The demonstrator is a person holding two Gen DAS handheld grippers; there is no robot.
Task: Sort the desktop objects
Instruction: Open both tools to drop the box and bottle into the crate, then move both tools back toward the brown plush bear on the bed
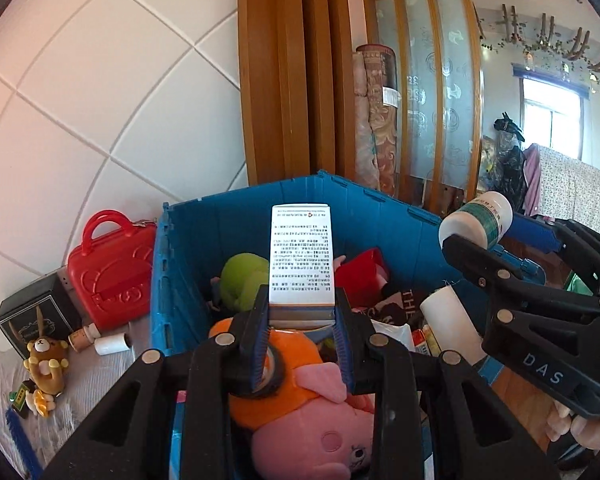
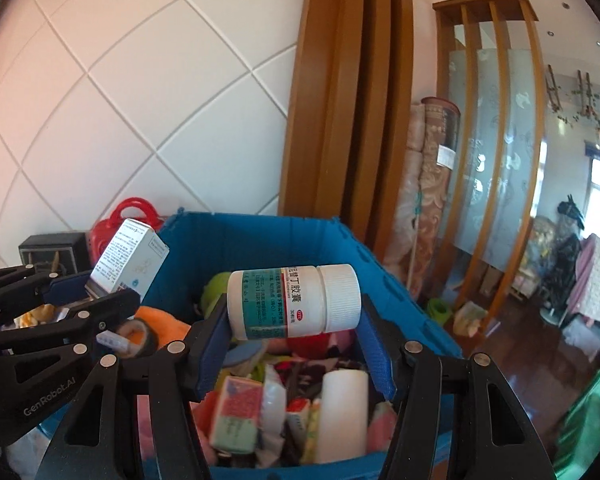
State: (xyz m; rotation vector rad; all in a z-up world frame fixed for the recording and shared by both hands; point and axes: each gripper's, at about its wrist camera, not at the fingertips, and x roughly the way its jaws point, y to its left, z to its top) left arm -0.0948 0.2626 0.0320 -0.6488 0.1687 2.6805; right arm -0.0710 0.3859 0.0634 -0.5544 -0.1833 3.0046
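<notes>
My left gripper (image 1: 302, 308) is shut on a white medicine box (image 1: 301, 254) with printed text, held upright over the blue crate (image 1: 236, 216). My right gripper (image 2: 294, 330) is shut on a white pill bottle (image 2: 294, 300) with a green label, lying sideways between the blue pads above the same crate (image 2: 260, 236). In the left wrist view the right gripper (image 1: 466, 240) and its bottle (image 1: 476, 220) hang at the right. The right wrist view shows the left gripper (image 2: 108, 292) with the box (image 2: 128, 256) at the left. A pink and orange plush (image 1: 312, 412) lies in the crate below.
The crate holds a green plush (image 1: 240, 276), a red box (image 1: 362, 276), a white roll (image 2: 342, 412) and small packets (image 2: 236, 412). Left of it stand a red toy case (image 1: 110, 268), a black box (image 1: 36, 316), a bear toy (image 1: 46, 364) and small rolls (image 1: 112, 344). A wooden partition (image 1: 292, 68) rises behind.
</notes>
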